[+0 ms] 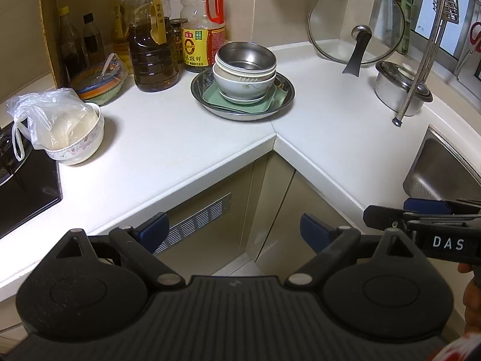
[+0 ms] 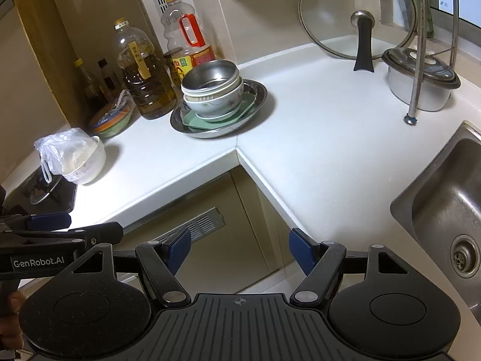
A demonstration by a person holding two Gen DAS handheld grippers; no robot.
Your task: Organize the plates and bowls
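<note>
Before the counter edge (image 1: 210, 162), open room.

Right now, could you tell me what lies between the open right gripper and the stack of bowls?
Only bare white countertop separates the right gripper from the stack of bowls; the right wrist view shows it.

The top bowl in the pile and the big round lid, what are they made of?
The top bowl looks like steel: grey, shiny, brushed inside. The big round lid looks like glass with a metal rim: you can see the wall through it.
</note>
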